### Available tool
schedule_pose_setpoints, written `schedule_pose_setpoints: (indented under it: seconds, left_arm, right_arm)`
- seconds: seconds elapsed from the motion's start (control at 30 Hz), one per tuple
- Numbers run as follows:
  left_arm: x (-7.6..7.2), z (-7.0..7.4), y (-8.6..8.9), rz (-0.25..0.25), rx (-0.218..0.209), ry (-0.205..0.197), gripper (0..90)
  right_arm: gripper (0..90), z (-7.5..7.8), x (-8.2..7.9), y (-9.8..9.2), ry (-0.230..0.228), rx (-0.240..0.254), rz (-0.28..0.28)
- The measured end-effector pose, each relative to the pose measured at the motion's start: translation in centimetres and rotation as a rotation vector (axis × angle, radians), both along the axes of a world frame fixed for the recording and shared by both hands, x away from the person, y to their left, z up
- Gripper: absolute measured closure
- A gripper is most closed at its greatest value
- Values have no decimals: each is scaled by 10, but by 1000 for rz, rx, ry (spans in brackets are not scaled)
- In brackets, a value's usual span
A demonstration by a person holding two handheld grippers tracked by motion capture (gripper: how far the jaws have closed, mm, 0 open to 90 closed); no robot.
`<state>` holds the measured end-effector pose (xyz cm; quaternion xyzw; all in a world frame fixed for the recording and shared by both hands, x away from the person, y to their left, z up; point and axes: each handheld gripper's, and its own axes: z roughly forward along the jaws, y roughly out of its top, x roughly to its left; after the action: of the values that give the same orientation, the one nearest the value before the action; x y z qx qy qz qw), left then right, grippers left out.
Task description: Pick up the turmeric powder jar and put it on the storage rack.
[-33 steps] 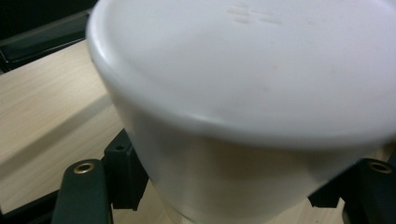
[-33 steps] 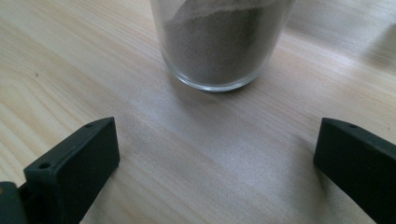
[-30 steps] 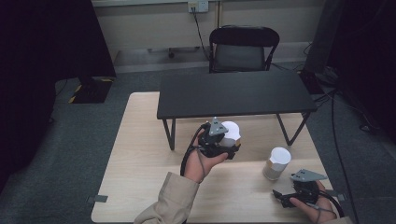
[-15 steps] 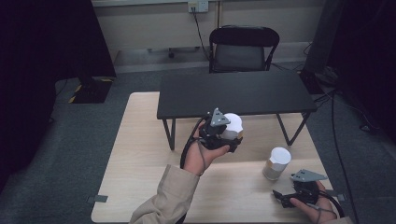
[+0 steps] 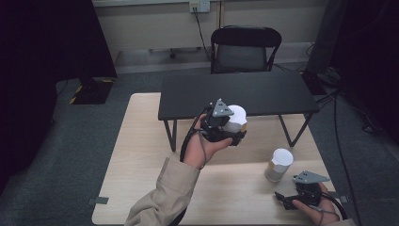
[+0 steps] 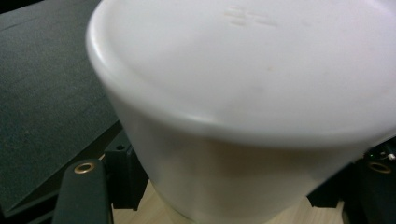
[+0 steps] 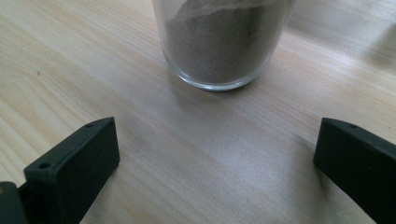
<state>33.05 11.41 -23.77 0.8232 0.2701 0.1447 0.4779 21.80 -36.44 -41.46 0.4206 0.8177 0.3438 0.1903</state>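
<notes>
Where the fixed camera looks down from above, the high view lists: one light wooden table [image 5: 141, 155], pale grain, rectangular; one low black table [image 5: 263, 94] standing on it across the upper middle of the frame, matte top, thin angled legs. At frame centre the left gripper [image 5: 234, 131] is raised off the wood, clamped on a white-lidded cup [image 5: 236, 117], which sits just below the black table's near edge. The lift reads as carriage toward that dark surface, a judgement only. At lower right a second cup [image 5: 279, 165], white lid, pale brownish wall, stands on the wood. The right gripper [image 5: 282, 197] rests low beside it, near but apart, its grey three-cornered plate uppermost. A black folding chair [image 5: 244, 47] stands at upper centre, beyond the tables.

Left gripper view: white lid [image 6: 261, 60], smooth plastic, rounded rim, faint embossed marks at top. Beneath it a translucent wall, tan contents dimly showing. Black jaws stand at lower left and lower right, pressed to either side of the cup. The dark table top fills the left of the frame, finely textured.

Right gripper view: clear glass-like tumbler base [image 7: 219, 46] at upper centre, round, thick-bottomed, holding grey-brown powder. Jaws spread wide at lower left and lower right, nothing between them, bare wood below. The pose suggests a gripper lined up on the cup, waiting.
</notes>
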Motion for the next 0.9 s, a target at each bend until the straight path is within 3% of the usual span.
schedule_pose_setpoints:
  seconds: [0.37, 0.9]
  left_arm:
    - [6, 19, 2, -13, -4, -8, 301]
    - [10, 42, 9, 28, -22, -25, 301]
  right_arm:
    - [0, 0, 0, 0, 0, 0, 0]
    - [0, 0, 0, 0, 1, 0, 1]
